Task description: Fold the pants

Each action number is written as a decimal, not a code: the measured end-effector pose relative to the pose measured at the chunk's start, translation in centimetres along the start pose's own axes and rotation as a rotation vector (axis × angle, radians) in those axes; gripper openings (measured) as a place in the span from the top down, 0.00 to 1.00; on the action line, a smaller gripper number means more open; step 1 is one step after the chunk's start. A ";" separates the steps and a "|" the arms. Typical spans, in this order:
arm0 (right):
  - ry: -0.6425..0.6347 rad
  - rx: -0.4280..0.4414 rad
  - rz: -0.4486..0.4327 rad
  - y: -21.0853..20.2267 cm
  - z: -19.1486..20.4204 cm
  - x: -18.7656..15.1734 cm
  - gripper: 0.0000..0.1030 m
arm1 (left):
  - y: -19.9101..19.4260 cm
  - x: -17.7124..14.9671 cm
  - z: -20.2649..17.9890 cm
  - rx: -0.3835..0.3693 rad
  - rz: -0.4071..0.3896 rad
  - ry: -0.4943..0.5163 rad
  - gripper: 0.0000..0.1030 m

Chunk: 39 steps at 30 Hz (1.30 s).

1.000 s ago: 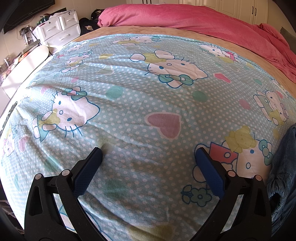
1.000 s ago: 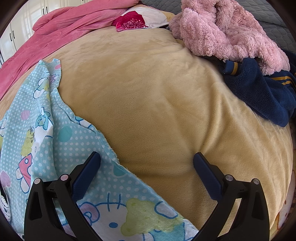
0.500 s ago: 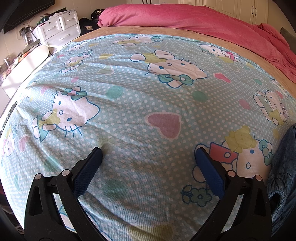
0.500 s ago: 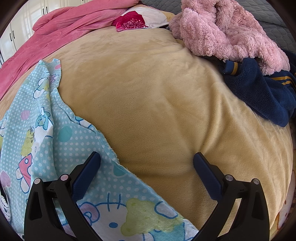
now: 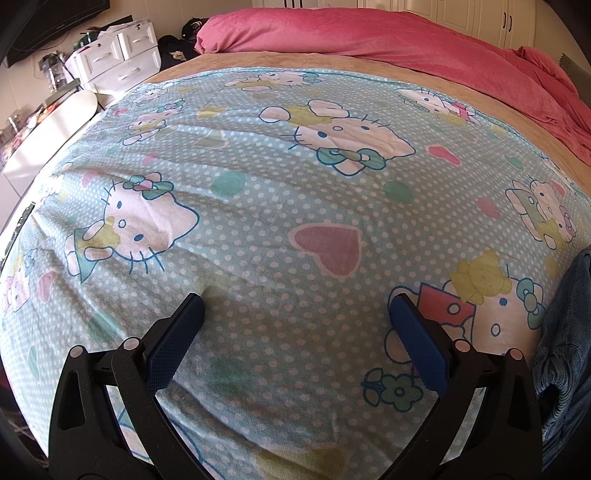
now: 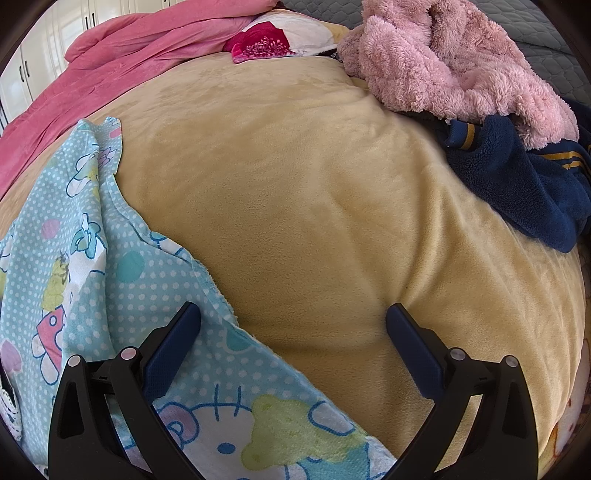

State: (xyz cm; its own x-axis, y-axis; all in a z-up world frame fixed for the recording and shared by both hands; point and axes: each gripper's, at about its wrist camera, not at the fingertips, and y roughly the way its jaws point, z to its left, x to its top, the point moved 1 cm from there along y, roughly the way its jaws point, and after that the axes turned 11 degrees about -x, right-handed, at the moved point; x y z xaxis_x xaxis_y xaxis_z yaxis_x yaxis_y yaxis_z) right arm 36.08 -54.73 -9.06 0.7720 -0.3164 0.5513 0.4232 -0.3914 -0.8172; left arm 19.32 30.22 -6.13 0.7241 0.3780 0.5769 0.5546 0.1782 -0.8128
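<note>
On the bed, a cartoon-cat sheet is the landmark. Left gripper hovers over its near part, jaws wide, nothing held. Blue denim pants lie bunched at the sheet's right edge. Right gripper sits wide and empty over the sheet's edge and tan blanket. Beyond the sheet: pink duvet, white drawers, contents hidden. Fluffy pink garment and navy fleece lie far right. No readable writing.

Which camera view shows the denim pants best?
The left wrist view: the denim pants appear at its right edge, bunched on the cartoon sheet, mostly cut off. The right wrist view shows none of them, only other clothes.
</note>
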 end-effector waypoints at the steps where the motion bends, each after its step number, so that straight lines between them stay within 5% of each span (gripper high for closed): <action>1: 0.000 -0.001 0.000 0.0 0.0 0.0 0.04 | 0.0 0.0 0.0 0.000 0.000 0.000 0.08; 39: -0.004 0.003 0.001 -0.3 -1.3 -0.9 0.04 | 0.0 -0.1 0.2 0.005 -0.001 -0.023 0.08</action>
State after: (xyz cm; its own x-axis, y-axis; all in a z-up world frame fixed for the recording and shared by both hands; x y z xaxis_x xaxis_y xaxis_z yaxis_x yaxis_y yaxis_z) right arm 34.64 -55.44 -9.09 0.7745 -0.3133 0.5496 0.4235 -0.3886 -0.8183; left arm 19.20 30.40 -6.21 0.7137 0.3984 0.5761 0.5534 0.1836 -0.8124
